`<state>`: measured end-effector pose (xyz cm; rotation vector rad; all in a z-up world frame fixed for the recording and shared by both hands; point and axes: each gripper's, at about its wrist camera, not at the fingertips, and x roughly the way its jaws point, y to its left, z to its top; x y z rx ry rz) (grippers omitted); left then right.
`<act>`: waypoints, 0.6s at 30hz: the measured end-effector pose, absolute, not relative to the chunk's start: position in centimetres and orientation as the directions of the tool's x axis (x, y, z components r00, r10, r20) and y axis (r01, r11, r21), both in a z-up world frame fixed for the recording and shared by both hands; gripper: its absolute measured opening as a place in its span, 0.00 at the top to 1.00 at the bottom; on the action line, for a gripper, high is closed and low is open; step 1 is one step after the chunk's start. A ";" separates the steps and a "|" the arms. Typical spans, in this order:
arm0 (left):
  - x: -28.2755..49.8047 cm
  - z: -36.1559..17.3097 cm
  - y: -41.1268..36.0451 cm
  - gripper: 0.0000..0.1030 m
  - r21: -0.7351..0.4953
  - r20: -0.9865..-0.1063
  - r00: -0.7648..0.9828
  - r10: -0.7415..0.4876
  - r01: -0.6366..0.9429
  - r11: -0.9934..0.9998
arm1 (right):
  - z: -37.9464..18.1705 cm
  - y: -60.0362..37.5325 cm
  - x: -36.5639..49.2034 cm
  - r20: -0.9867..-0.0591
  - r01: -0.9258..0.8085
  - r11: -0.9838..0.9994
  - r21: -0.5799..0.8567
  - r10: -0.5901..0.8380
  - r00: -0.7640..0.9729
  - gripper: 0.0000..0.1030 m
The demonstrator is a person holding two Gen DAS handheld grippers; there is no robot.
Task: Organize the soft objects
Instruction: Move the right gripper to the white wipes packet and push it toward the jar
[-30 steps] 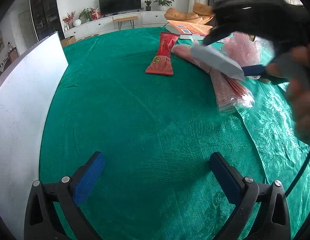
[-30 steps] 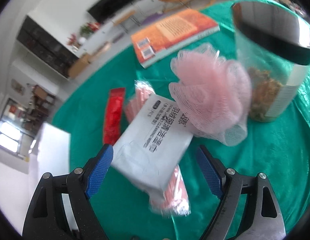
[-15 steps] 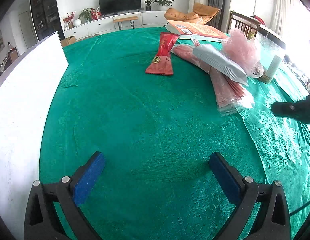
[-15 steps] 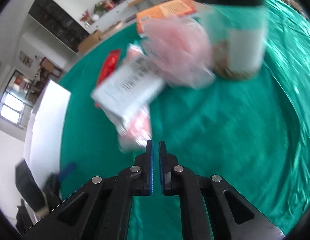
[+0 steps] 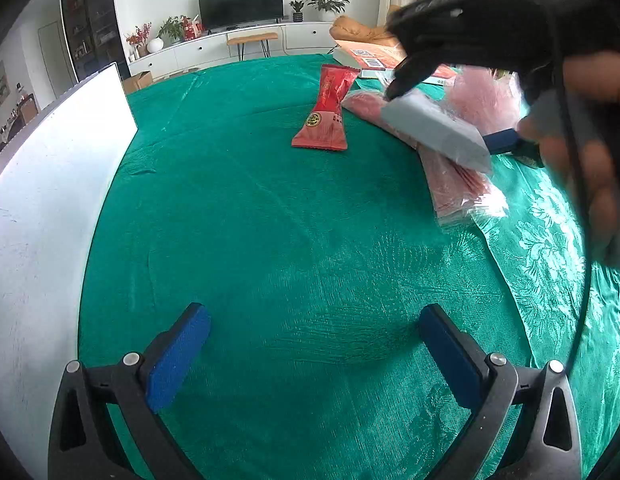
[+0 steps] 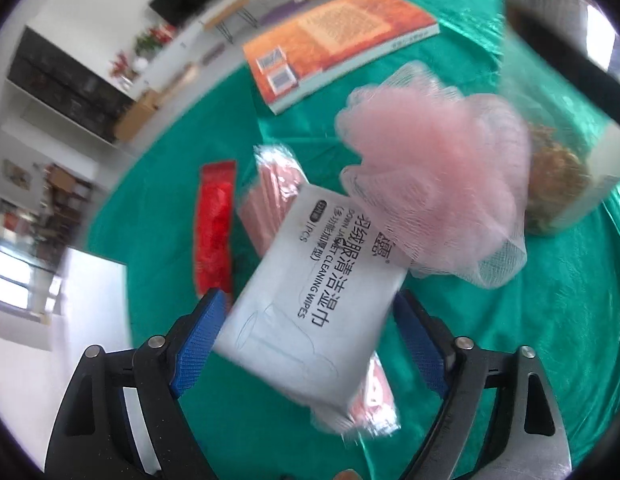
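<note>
1. Covering the whole table, a glossy green cloth [image 5: 270, 240] with a woven floral pattern at 3 o'clock runs up to a flat white board [image 5: 42, 200] along its 9 o'clock edge.
2. Lying at 12 o'clock in the right wrist view, an orange softcover book [image 6: 333, 40] rests flat, well apart from the blue pads.
3. Standing at 2 o'clock, a clear jar [image 6: 565, 128] with a dark lid holds brown, crumbly contents and looks blurred.
4. Puffed against the jar's left side, a pink mesh bath pouf [image 6: 433, 196] overlaps the far corner of a wipes pack [image 6: 310, 292].
5. Smooth, white and pillow-shaped, the wipes pack sits tilted between the pads of the right gripper [image 6: 306, 332], atop a crinkly clear sleeve of pink sheets [image 5: 453, 176].
6. The right gripper's jaws stand wide, flanking the pack; whether the pads [image 6: 198, 332] touch it cannot be told.
7. Flat at 10 o'clock, a shiny red sachet [image 5: 325, 116] with crimped ends lies beside the pink sleeve.
8. Low over bare cloth, the left gripper [image 5: 313, 356] is spread apart, holding nothing.
</note>
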<state>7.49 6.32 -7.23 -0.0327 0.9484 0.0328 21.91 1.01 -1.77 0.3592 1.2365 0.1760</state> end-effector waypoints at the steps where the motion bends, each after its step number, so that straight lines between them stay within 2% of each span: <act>1: 7.5 -7.2 6.3 0.00 -0.014 -0.813 0.583 0.013 -0.042 0.999 | -2.0 1.2 21.9 -0.896 0.039 0.937 0.348 0.320 0.308 0.13; 5: 7.5 -7.2 6.3 0.00 -0.014 -0.813 0.583 0.014 -0.043 0.999 | -1.8 -0.5 19.0 -0.871 -0.059 0.942 0.330 0.328 0.366 0.26; 12: 7.5 -7.2 6.3 0.00 -0.013 -0.813 0.583 0.014 -0.043 0.999 | -0.7 -8.4 10.8 -0.832 -0.124 0.910 0.396 0.412 0.371 0.28; 13: 7.5 -7.2 6.3 0.00 -0.013 -0.813 0.583 0.014 -0.043 0.999 | -0.4 -10.0 9.6 -0.834 -0.133 0.926 0.354 0.377 0.402 0.31; 14: 7.5 -7.2 6.3 0.00 -0.012 -0.813 0.582 0.015 -0.043 0.999 | -0.3 -10.2 9.4 -0.841 -0.142 0.945 0.293 0.326 0.433 0.39; 15: 7.5 -7.2 6.3 0.00 -0.013 -0.813 0.583 0.014 -0.043 0.999 | -0.3 -11.2 8.9 -0.844 -0.150 0.968 0.202 0.250 0.474 0.42; 17: 7.5 -7.1 6.3 0.00 -0.013 -0.813 0.582 0.015 -0.043 0.999 | -0.9 -12.8 8.4 -0.842 -0.180 0.984 0.016 0.111 0.528 0.43; 18: 7.5 -7.1 6.3 0.00 -0.013 -0.813 0.582 0.015 -0.043 0.999 | -1.1 -13.3 8.3 -0.834 -0.182 0.983 -0.025 0.079 0.545 0.41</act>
